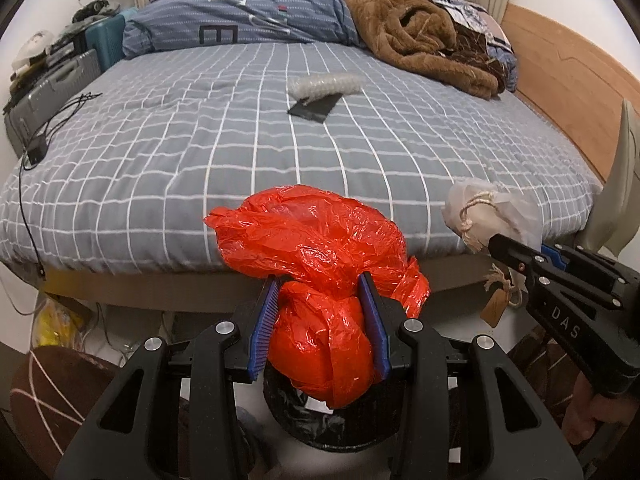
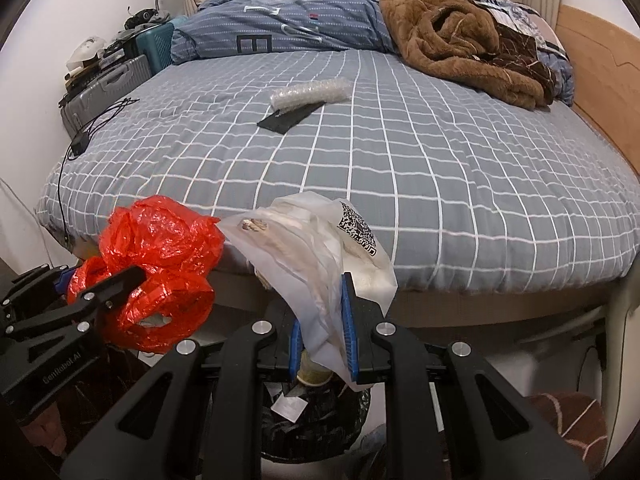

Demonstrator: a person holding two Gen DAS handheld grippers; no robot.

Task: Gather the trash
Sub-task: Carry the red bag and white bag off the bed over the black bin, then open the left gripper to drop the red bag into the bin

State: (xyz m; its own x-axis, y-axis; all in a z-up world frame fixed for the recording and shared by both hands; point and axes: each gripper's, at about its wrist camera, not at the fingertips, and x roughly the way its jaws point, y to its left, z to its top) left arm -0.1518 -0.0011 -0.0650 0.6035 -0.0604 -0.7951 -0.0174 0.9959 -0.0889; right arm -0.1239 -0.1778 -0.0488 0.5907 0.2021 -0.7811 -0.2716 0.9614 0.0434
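Note:
My left gripper is shut on a crumpled red plastic bag, held over a black-lined trash bin at the foot of the bed. My right gripper is shut on a translucent white bag with a QR label and twine, above the same bin. The red bag shows in the right wrist view, the white bag in the left. A roll of bubble wrap and a black flat piece lie on the bed.
The grey checked bed fills the view, with a brown blanket and blue duvet at the back. Suitcases stand at the left; a black cable and adapter lie on the bed's left edge. A wooden headboard is at the right.

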